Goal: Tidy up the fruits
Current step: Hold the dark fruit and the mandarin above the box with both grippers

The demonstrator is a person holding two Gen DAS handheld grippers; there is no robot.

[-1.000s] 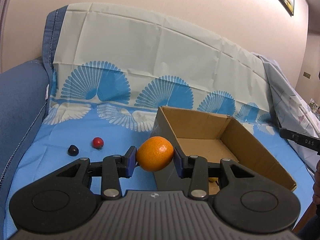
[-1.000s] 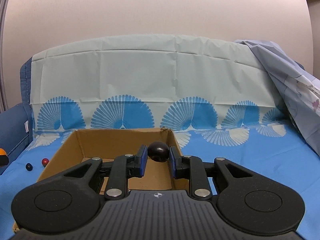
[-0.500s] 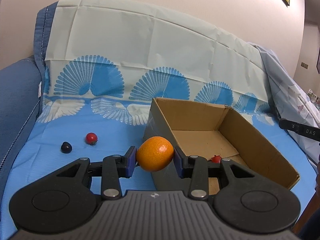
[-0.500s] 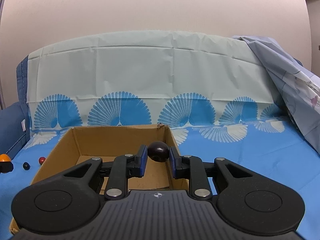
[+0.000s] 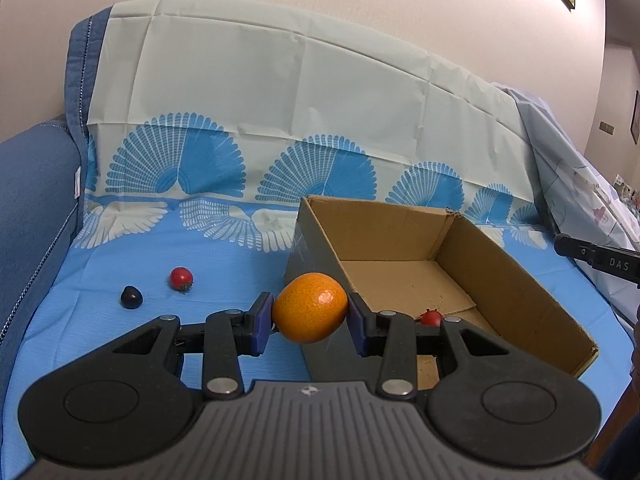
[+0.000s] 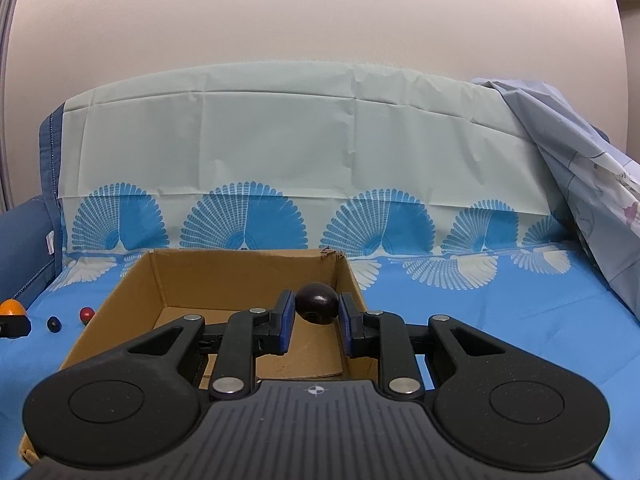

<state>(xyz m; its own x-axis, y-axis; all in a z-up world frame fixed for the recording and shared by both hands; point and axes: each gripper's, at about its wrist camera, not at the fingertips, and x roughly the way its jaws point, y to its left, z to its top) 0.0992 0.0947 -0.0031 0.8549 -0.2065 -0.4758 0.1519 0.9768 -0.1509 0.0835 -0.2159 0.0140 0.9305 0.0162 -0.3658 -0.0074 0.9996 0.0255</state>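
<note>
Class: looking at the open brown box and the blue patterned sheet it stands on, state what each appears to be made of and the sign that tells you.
Open brown box: corrugated cardboard, matt; raw tan walls, fold creases and a torn corner show it.
Blue patterned sheet with fan motifs: probably thin plastic or coated fabric, faintly glossy; its sharp square fold creases suggest this, though woven cloth cannot be ruled out.

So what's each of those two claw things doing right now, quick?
Left gripper: closed on the orange, held between its fingers.
Right gripper: closed on the dark round fruit, over the cardboard box.
</note>
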